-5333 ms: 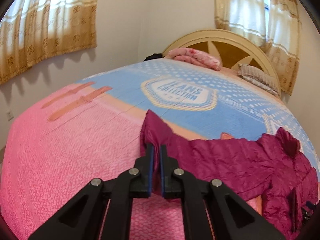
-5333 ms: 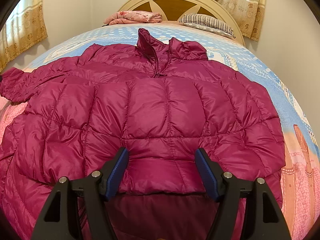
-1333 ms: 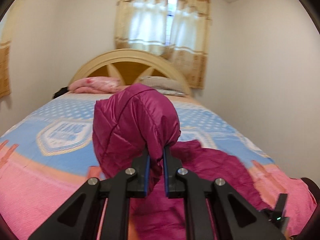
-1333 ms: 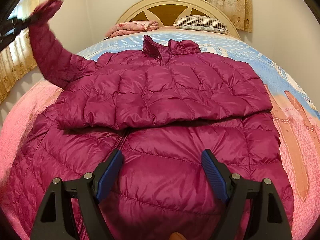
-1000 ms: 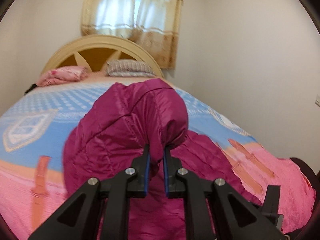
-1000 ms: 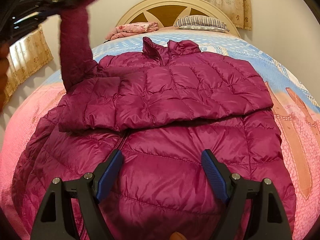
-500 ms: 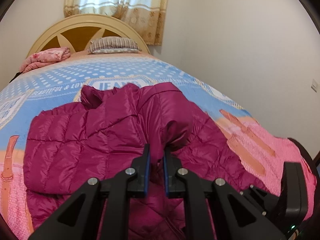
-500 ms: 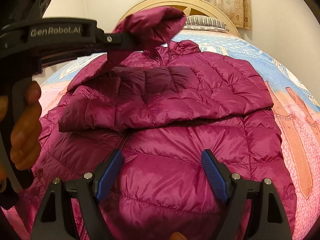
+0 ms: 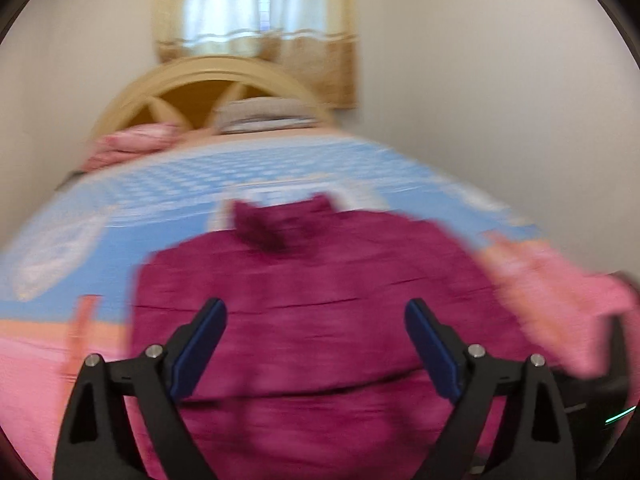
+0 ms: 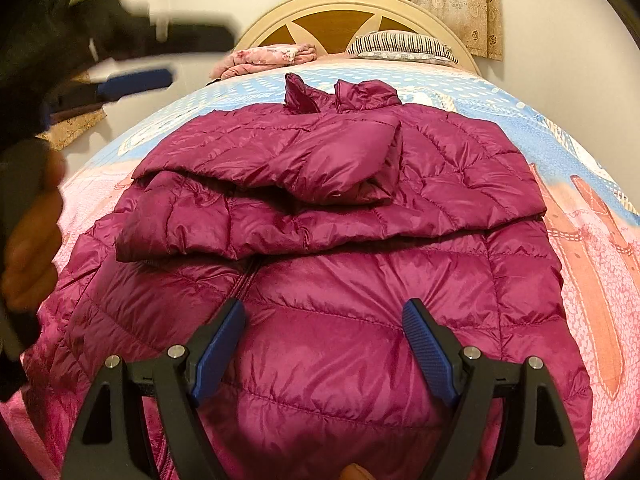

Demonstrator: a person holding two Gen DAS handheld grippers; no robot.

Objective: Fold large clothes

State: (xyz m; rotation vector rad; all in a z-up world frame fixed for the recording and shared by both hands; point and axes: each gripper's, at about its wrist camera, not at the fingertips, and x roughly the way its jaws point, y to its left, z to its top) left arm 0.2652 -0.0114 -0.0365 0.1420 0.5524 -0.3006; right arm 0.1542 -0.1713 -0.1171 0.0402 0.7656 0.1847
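The magenta puffer jacket (image 10: 328,248) lies spread on the bed (image 10: 592,220), collar toward the headboard, both sleeves folded across its chest. It looks light, puffy and slick, likely to spring back and slide, so I'd take it by the hem corners or a quilted seam. The left tongs (image 9: 316,344) are spread wide, empty, above the jacket. The right tongs (image 10: 324,344) are equally wide apart, holding nothing, over the lower front.
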